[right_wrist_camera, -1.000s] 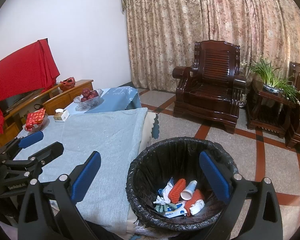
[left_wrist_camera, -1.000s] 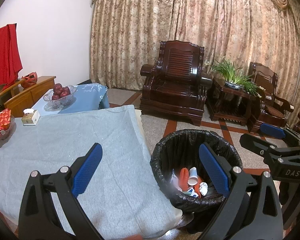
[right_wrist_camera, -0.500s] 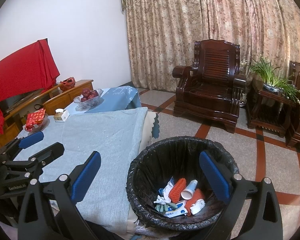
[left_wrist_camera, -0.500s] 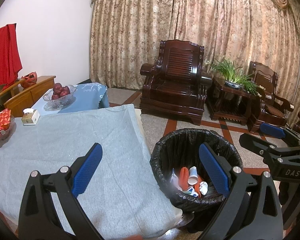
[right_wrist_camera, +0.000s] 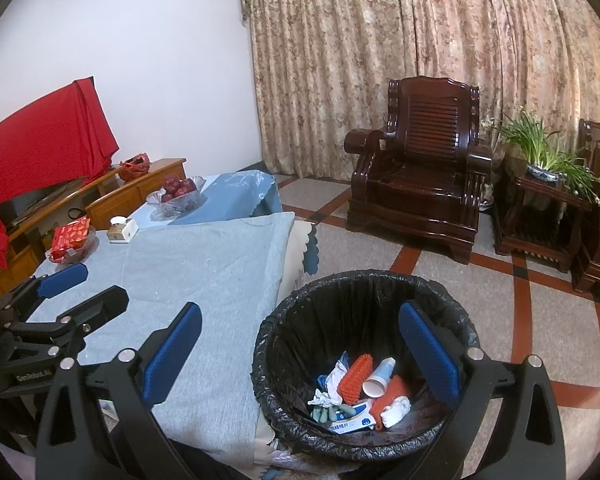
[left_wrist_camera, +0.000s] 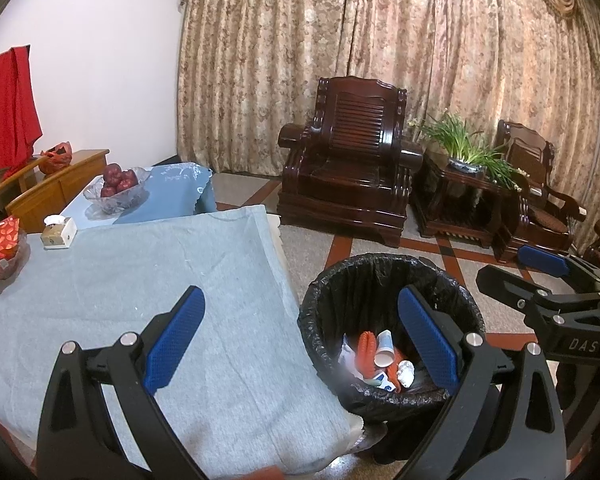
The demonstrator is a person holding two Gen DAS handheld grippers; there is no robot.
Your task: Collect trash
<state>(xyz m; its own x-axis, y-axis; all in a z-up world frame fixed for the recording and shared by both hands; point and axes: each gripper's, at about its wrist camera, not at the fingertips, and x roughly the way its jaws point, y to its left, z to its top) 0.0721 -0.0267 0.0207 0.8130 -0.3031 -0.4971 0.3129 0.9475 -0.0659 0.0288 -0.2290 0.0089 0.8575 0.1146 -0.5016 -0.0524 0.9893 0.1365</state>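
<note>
A round bin with a black liner point(left_wrist_camera: 380, 280) point(right_wrist_camera: 364, 292) stands on the floor by the table's corner. Inside lie several trash pieces: an orange ridged piece point(right_wrist_camera: 355, 374), a paper cup point(right_wrist_camera: 378, 378), crumpled white paper point(right_wrist_camera: 396, 408) and a blue-white box point(right_wrist_camera: 350, 422). My left gripper point(left_wrist_camera: 300, 344) is open and empty above the table edge and the bin. My right gripper point(right_wrist_camera: 300, 350) is open and empty above the bin's near rim. Each gripper shows in the other's view.
The table carries a grey cloth point(left_wrist_camera: 140, 280), a glass bowl of red fruit point(left_wrist_camera: 116, 188), a small tissue box point(left_wrist_camera: 58, 232) and a red packet in a dish point(left_wrist_camera: 0, 244). Dark wooden armchairs point(left_wrist_camera: 348, 168) and a plant point(left_wrist_camera: 464, 144) stand by the curtain.
</note>
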